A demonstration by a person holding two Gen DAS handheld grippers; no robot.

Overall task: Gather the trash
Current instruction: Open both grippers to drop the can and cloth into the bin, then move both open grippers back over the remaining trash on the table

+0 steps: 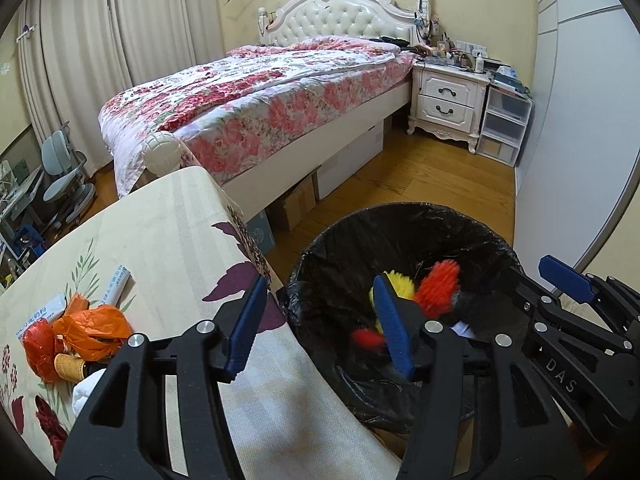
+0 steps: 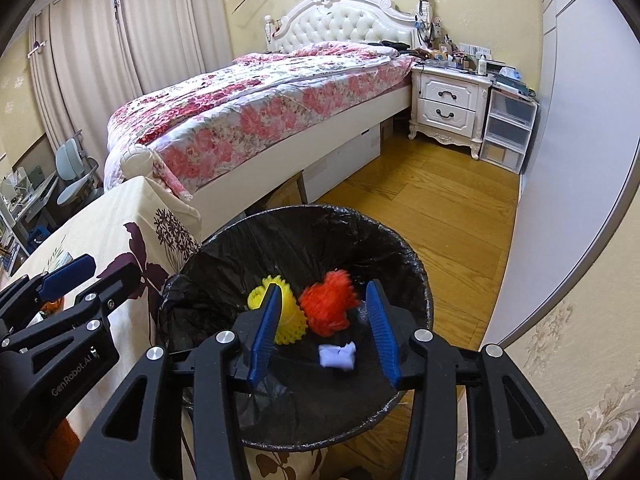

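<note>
Two tools hung side by side at the bin (image 2: 224, 240), both pointing down and forward. The left tool (image 1: 320, 328) stood partly open with nothing between its blue pads, one pad over the tabletop (image 1: 160, 240) edge, the other over the bin's mouth. The right tool (image 2: 324, 332) was also partly open, empty, and sat above the bin's middle; its pads touched nothing.

Inside the black liner lay a yellow net (image 2: 286, 312), a red net (image 2: 328, 304), blurred, and a small white wad (image 2: 338, 356). The red one looked upright, its frayed end up in the left wrist view; whether it was lying or falling could not be told.

Only the left view showed the trash left on the tabletop: an orange bag (image 1: 88, 328), crumpled, a cork-like stub (image 1: 70, 366) beside it, a white tube (image 1: 116, 284) with its long axis running up and to the right, and a white packet (image 1: 44, 312). Only the right view showed the wad plainly and the whole rim of the bin. Each view caught the other tool at its edge.
</note>
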